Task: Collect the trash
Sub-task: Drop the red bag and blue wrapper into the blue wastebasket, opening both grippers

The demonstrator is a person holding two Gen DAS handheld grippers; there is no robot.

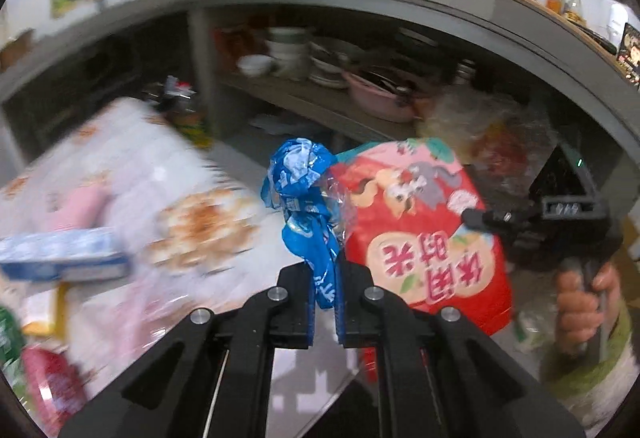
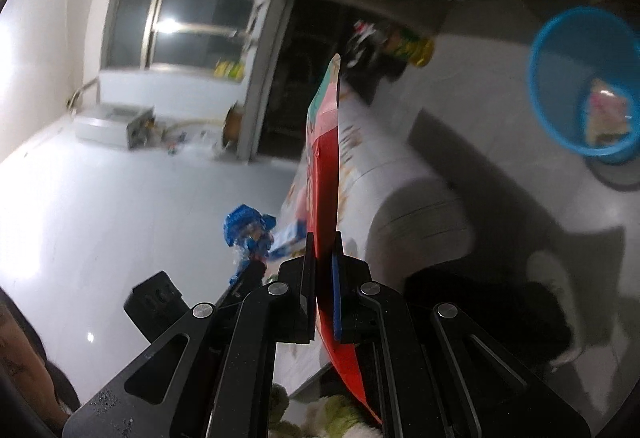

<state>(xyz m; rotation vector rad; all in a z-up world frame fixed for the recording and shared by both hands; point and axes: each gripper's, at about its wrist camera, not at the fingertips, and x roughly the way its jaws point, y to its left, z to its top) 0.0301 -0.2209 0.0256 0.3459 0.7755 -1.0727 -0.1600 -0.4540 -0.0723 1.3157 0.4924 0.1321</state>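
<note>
My left gripper (image 1: 323, 278) is shut on a crumpled blue plastic wrapper (image 1: 304, 190) and holds it up above the table. My right gripper (image 2: 323, 250) is shut on a red snack bag (image 2: 324, 158), seen edge-on in the right wrist view. The same red snack bag (image 1: 424, 230) shows face-on in the left wrist view, just right of the blue wrapper, with the right gripper (image 1: 480, 216) at its right edge. The blue wrapper (image 2: 248, 230) and the left gripper also show in the right wrist view, to the left of the bag. A blue trash bin (image 2: 580, 78) stands on the floor at the right.
A table with a patterned white cloth (image 1: 132, 166) carries a blue-white box (image 1: 60, 254), a red packet (image 1: 52, 382) and other clutter. Behind it are shelves with bowls and a pink basin (image 1: 380, 94). A grey cushioned seat (image 2: 424, 214) stands between table and bin.
</note>
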